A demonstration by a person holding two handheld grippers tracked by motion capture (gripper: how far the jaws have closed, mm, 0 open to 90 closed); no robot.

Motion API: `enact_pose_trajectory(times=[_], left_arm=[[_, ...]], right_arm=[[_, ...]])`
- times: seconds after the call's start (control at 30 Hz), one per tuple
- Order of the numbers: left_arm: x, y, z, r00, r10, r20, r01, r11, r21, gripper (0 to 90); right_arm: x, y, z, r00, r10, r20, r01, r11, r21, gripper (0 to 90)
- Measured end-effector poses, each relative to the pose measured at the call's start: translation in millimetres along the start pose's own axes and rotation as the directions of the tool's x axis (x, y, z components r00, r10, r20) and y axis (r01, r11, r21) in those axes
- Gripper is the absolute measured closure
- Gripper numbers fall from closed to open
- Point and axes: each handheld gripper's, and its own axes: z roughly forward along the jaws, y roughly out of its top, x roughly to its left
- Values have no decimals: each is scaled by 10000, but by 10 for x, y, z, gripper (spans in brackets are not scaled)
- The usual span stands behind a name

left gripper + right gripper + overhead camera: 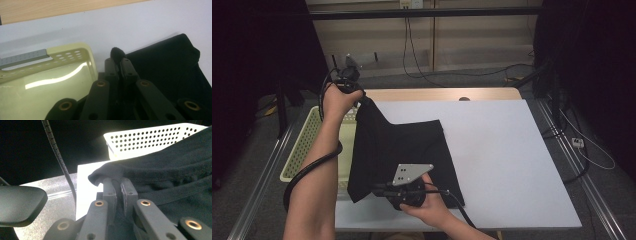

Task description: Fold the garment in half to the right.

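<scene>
On the white tabletop [512,150], a black cloth [412,150] lies spread at the left half, its left edge draped over the rim of a pale yellow-green perforated basket [307,140] that stands just beside the white sheet. From the high view, one corner of the cloth is lifted into a peak at the far left, while the near edge hangs down toward the person's side. The left hand [337,100] is raised and stretched forward over the basket's far end, forearm angled up from the bottom of the frame, with the left hand-held gripper [362,98] pointing toward the cloth's raised corner. The left gripper view brings out what the high view cannot: a small tuft of black cloth [117,53] pinched between the jaws, which are pressed together on it, with the basket's glossy inner wall [50,85] below and a strip of wooden edge [50,10] beyond. The right hand [432,205] sits low at the near edge, palm cupped under the right hand-held gripper [377,190], its grey three-cornered plate [412,172] facing up. The right gripper view shows its jaws clamped on a folded hem of the cloth [107,173], the basket's perforated side [150,140] brightly lit behind and a black cable [60,160] trailing past.
</scene>
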Motion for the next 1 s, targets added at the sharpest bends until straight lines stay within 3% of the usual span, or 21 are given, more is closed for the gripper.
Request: enact_pose_trajectory(times=[0.33,1.0], left_arm=[[-44,-4,115,9997,-5,239,9,9999,-156,863],[-336,49,403,9967,405,696,-373,9982,-474,862]], right_arm=[[-17,-70,-107,9996,-75,278,70,9998,180,850],[-70,-233,-314,9964,-65,843,27,9990,447,850]])
